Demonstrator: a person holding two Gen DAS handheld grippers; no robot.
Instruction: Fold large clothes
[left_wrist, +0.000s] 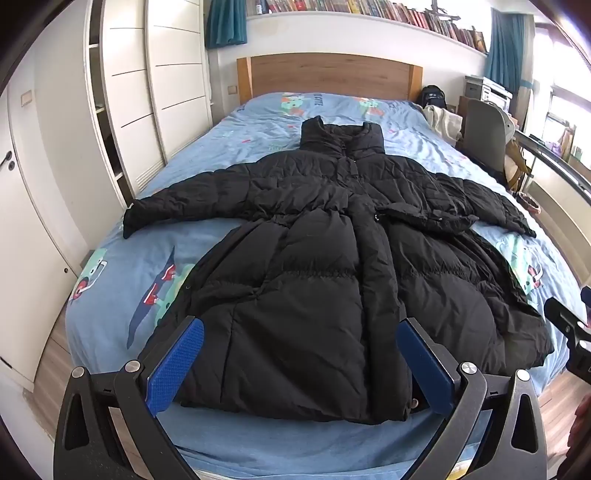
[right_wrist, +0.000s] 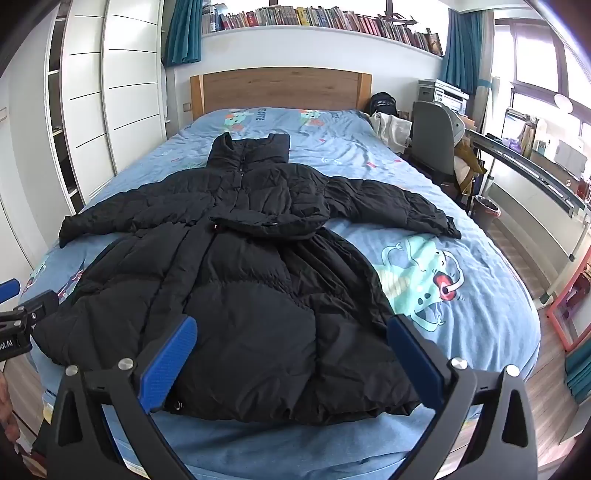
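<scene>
A long black puffer coat (left_wrist: 317, 258) (right_wrist: 236, 295) lies flat on the bed, front up, collar toward the headboard, both sleeves spread out sideways. Its hem is nearest to me. My left gripper (left_wrist: 299, 332) hangs open above the hem's left half, its blue pads (left_wrist: 175, 365) wide apart and off the fabric. Over the hem's right half my right gripper (right_wrist: 291, 330) is open too, with nothing between its blue pads (right_wrist: 168, 365). Each gripper shows at the edge of the other's view: the right one (left_wrist: 569, 332), the left one (right_wrist: 22, 314).
The bed (right_wrist: 443, 332) has a blue cartoon-print cover and a wooden headboard (left_wrist: 328, 75). White wardrobes (left_wrist: 122, 110) line the left side. A chair (right_wrist: 434, 136), a desk with clutter and a bin (right_wrist: 485, 214) stand to the right. A bookshelf (right_wrist: 314, 16) runs above.
</scene>
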